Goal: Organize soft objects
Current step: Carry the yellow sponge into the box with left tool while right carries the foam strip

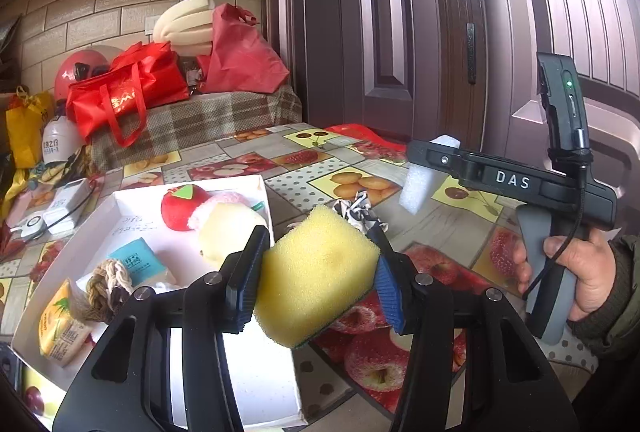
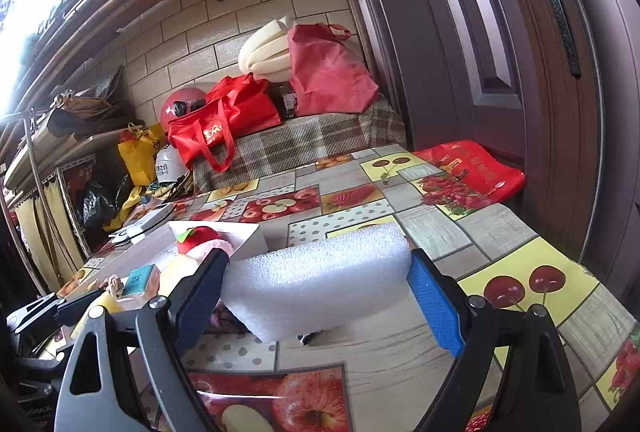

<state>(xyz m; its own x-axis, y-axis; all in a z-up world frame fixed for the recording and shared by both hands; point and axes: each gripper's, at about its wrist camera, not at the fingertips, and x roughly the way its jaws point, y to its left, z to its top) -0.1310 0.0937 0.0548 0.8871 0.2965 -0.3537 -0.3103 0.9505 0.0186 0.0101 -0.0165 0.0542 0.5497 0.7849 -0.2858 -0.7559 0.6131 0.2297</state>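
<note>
My left gripper (image 1: 316, 282) is shut on a yellow sponge (image 1: 316, 272) and holds it above the right edge of a white tray (image 1: 132, 208). The tray holds a red plush apple (image 1: 182, 206), a pale foam ball (image 1: 228, 228), a teal packet (image 1: 134, 260), a knotted rope (image 1: 106, 284) and a yellow packet (image 1: 62, 328). My right gripper (image 2: 318, 296) is shut on a white foam block (image 2: 320, 280), held above the table; it also shows in the left wrist view (image 1: 420, 184). A black-and-white cloth scrap (image 1: 358, 210) lies behind the sponge.
The table wears a fruit-print cloth (image 2: 420, 232). Small white devices (image 1: 60, 204) lie left of the tray. A plaid-covered bench (image 1: 200, 120) behind carries red bags (image 1: 124, 92) and a helmet. A brown door (image 1: 400, 32) stands at right.
</note>
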